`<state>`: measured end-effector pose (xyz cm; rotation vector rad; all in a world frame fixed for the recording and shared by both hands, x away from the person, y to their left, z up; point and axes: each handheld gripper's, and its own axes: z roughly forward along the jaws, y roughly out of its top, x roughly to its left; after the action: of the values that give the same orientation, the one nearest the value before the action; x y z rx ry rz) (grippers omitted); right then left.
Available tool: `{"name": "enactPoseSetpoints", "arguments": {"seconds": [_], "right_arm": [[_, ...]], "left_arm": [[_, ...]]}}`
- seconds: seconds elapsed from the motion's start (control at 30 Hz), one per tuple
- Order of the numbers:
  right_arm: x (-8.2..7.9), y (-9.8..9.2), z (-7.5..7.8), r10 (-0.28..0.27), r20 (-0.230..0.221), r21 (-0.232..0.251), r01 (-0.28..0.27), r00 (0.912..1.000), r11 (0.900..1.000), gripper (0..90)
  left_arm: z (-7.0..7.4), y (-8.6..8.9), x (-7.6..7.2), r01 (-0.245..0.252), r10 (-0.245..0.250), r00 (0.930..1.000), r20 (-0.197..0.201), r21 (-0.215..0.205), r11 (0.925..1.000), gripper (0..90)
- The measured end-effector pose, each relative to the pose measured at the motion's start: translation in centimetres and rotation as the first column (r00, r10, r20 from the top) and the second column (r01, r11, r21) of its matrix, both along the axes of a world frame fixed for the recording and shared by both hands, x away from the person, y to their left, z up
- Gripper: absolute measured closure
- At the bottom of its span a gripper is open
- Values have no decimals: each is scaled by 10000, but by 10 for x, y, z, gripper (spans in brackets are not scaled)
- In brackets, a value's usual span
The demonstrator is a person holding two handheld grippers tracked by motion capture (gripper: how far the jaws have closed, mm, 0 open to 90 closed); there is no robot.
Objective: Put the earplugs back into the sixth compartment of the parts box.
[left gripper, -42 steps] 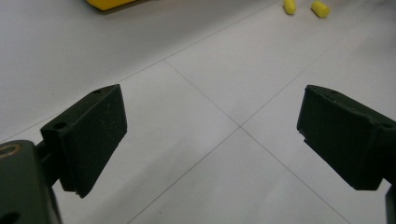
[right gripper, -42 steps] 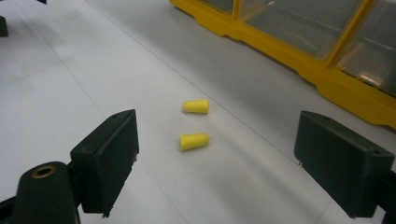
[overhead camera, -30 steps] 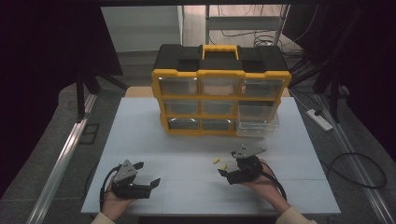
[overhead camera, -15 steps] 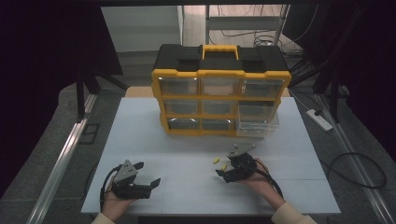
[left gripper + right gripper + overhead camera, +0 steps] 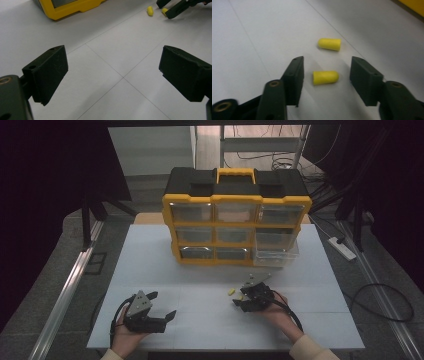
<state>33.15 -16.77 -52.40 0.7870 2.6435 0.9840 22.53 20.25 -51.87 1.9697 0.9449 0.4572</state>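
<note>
Right gripper view: near earplug (image 5: 325,77) lying between the jaws of the right gripper (image 5: 326,81), gaps left on both sides, pads not yet pressing; jaws just been closing, evidently to pinch it. Second earplug (image 5: 329,44) just beyond the tips. Low over the table (image 5: 165,270), angled forward and down. Left gripper (image 5: 156,305) resting apart in its hand, spread wide, nothing between.

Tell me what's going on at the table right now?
A person holds a gripper in each hand. The right gripper is down at the white table, its jaws just closing around one of two yellow earplugs; gaps remain on both sides, so it isn't gripped yet. The second earplug lies just beyond. The left gripper waits open. On the yellow organizer, the lower right drawer is pulled out.
</note>
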Motion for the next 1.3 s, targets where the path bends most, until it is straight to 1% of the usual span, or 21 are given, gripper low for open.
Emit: {"name": "enactPoseSetpoints", "arguments": {"seconds": [0.1,0.13,0.2,0.33,0.37,0.43,0.53,0.63,0.7,0.77,0.8,0.83,0.87,0.9,1.03,1.07,1.1,1.13,1.17,1.3], "right_arm": [[0,-1,1,7,61,-70,-6,10000,10000,627],[0,-2,1,-5,54,-90,6,10000,10000,653],[0,-2,2,-30,-16,-90,30,10000,10000,666],[0,-2,3,-50,17,-56,50,10000,10000,677],[0,-3,4,-61,106,54,61,9999,10000,679],[-1,-3,6,-93,163,146,91,9998,9999,679],[-2,-4,10,-62,385,306,51,9992,9995,680],[-4,-5,14,-32,470,441,11,9989,9990,681],[-7,-6,17,9,638,602,-48,9980,9982,681],[-8,-7,20,3,681,674,-50,9977,9977,681],[-9,-9,25,50,824,783,-114,9966,9969,682],[-9,-9,25,50,824,783,-114,9966,9969,682],[-11,-11,31,-11,758,1109,-73,9971,9938,682],[-12,-12,33,24,814,1214,-123,9967,9925,681],[-15,-14,45,6,1022,1489,-159,9948,9887,681],[-15,-14,45,6,1022,1489,-159,9948,9887,681],[-16,-16,51,-15,1171,1626,-177,9931,9865,681],[-16,-16,51,-15,1171,1626,-177,9931,9865,681],[-17,-18,56,-86,1254,1779,-139,9921,9839,681],[-18,-19,65,-123,1480,1956,-171,9889,9805,682]], "left_arm": [[0,1,0,-73,73,10000,-7,-93,9999,85],[0,2,0,-91,91,10000,0,-118,9999,85],[0,2,0,-131,131,9999,-1,-129,9998,85],[0,3,0,-150,150,9999,24,-127,9998,86],[0,3,0,-155,155,9999,34,-118,9998,86],[0,4,1,-181,182,9998,33,-155,9997,85],[0,3,3,-217,218,9998,19,-217,9995,86],[-1,2,4,-209,209,9998,1,-126,9997,86],[-2,3,4,-236,236,9997,-1,-123,9996,86],[-2,3,4,-238,239,9997,25,-119,9996,86],[-2,3,4,-247,248,9997,46,-153,9996,87],[-2,3,4,-247,248,9997,46,-153,9996,87],[-2,3,5,-254,254,9997,46,-132,9996,87],[-2,2,5,-265,266,9996,57,-99,9996,87],[-3,2,6,-283,283,9995,105,-52,9996,88],[-3,2,6,-283,283,9995,105,-52,9996,88],[-3,2,6,-305,305,9995,81,-22,9995,88],[-3,2,6,-305,305,9995,81,-22,9995,88],[-4,2,7,-311,311,9995,102,-24,9995,88],[-3,2,6,-333,334,9993,161,-61,9994,89]]}}
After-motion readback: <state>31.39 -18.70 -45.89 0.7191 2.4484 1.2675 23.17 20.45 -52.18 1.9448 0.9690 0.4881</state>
